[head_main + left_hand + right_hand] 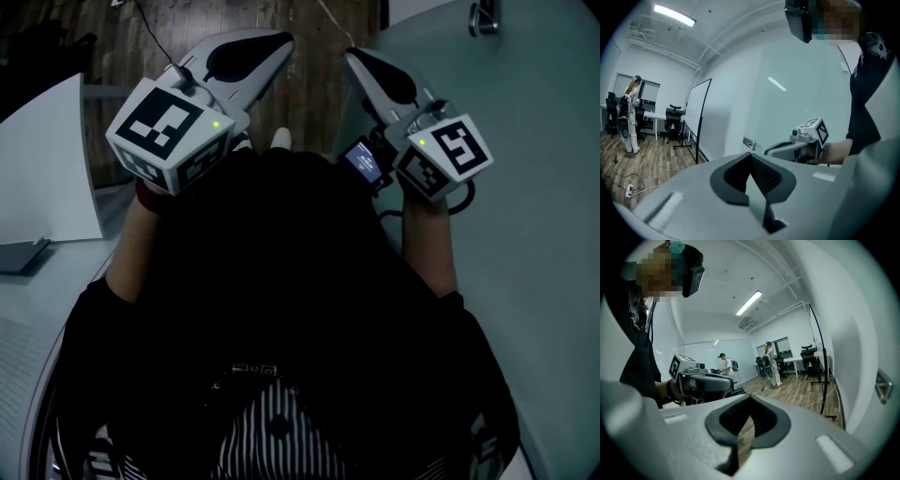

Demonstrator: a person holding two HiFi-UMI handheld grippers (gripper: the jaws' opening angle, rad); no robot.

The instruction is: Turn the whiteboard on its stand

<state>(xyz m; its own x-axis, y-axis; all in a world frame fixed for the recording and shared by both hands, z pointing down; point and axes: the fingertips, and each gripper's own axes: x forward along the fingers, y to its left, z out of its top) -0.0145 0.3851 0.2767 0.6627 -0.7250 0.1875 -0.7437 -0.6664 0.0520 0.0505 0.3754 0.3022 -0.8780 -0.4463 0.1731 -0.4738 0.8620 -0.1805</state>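
Looking first at the left claw [751,159], I see its two jaws pressed together with nothing between them. The right claw [749,401] is clenched in the same way and also empty. Both are held close in front of the person's dark clothes, side by side and pointing forward over the wooden floor [187,33].

Further out, the whiteboard [696,117] stands upright on its black stand along the pale wall, well apart from both claws. In the right gripper view I see it almost edge-on, as a thin black frame with one foot on the floor. A door handle [883,385] sits on the pale surface beside it. Some people and office chairs [674,117] are far behind (they have no part in this job).

My judgement is that the task has not begun, since no claw touches the board. I expect the panel to be stiff and quite light for its width, but its writing surface looks smooth and will probably be slippery for the pads. So I would open a claw and take the black frame at a side edge, far from the turning axis, where a small push turns it easily. I cannot tell whether the stand has wheels, so a hard push could shift or tip the whole thing.
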